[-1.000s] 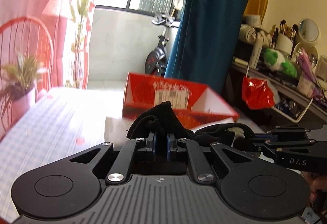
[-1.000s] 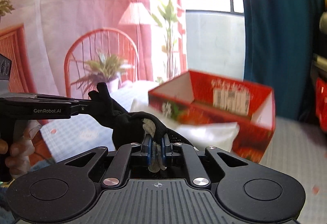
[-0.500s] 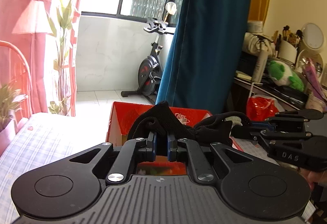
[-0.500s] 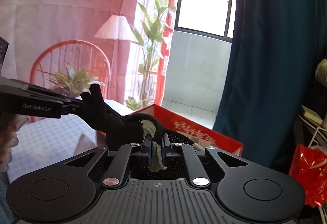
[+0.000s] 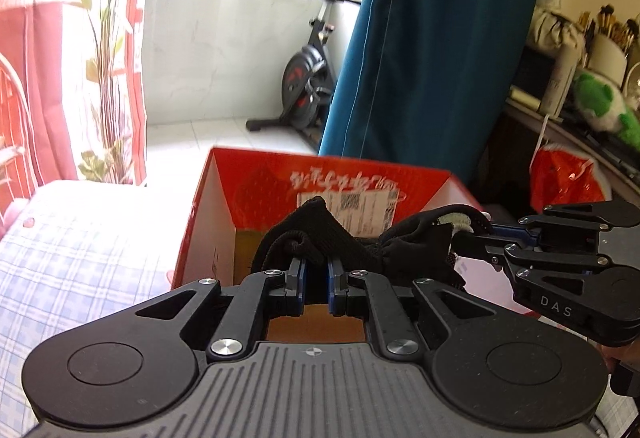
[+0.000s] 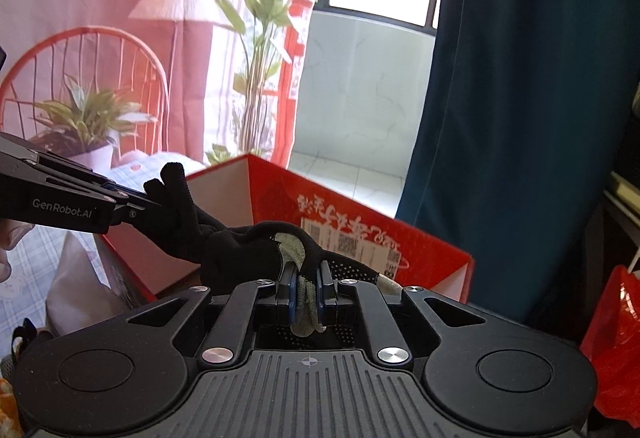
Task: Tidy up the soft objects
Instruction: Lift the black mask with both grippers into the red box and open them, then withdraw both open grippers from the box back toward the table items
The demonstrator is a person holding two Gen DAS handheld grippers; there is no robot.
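A black glove [image 5: 360, 238] hangs stretched between my two grippers, above the open red cardboard box [image 5: 260, 190]. My left gripper [image 5: 314, 274] is shut on the glove's finger end. My right gripper [image 6: 306, 288] is shut on the glove's [image 6: 240, 258] grey-lined cuff end. In the left wrist view the right gripper [image 5: 476, 238] comes in from the right. In the right wrist view the left gripper [image 6: 154, 204] comes in from the left. The box [image 6: 340, 222] has a white shipping label and a brown floor.
The box stands on a blue checked cover [image 5: 80, 258]. A white bag [image 6: 80, 290] lies beside the box. A teal curtain [image 5: 432, 58], a red plastic bag [image 5: 564, 178] and a cluttered shelf with a green plush [image 5: 600, 106] are to the right.
Both grippers have moved forward with the glove and now hold it over the box opening. The box looks nearer and its inside shows. Both grips are unchanged.
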